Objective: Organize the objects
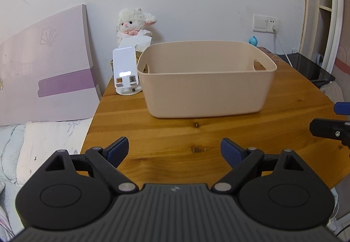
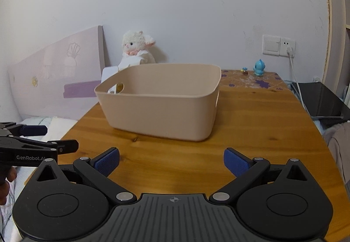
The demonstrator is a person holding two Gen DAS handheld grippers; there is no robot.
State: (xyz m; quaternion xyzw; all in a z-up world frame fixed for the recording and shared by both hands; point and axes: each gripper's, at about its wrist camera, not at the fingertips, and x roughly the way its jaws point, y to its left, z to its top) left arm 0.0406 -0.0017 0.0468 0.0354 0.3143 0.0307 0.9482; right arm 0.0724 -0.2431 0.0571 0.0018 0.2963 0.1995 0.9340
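Bin (image 1: pixel 205 86) is sitting toward the back of the wooden counter (image 1: pixel 175 137) in my left wrist view, beige, upright, its handle cut-outs showing at both ends. My left gripper (image 1: pixel 174 151) is hovering low over the bare near part of the counter, jaws spread wide and pinching nothing. Just left of the bin a white phone stand (image 1: pixel 125 71) is standing, and behind it a plush lamb (image 1: pixel 134 23) is leaning at the wall. From this angle I am not seeing the bin's floor, so I cannot tell whether anything is lying inside.

In my right wrist view, my right gripper (image 2: pixel 171 162) is likewise hanging over the near counter with its jaws spread and empty. The bin is standing ahead and slightly left; the part of its inside that shows is looking bare. A small blue figurine (image 2: pixel 259 68) and a tinier one beside it are standing at the far right, well apart from the bin.

I am judging that this fits either objects waiting to go in or a tidying already ended; I am not picking a move on that.
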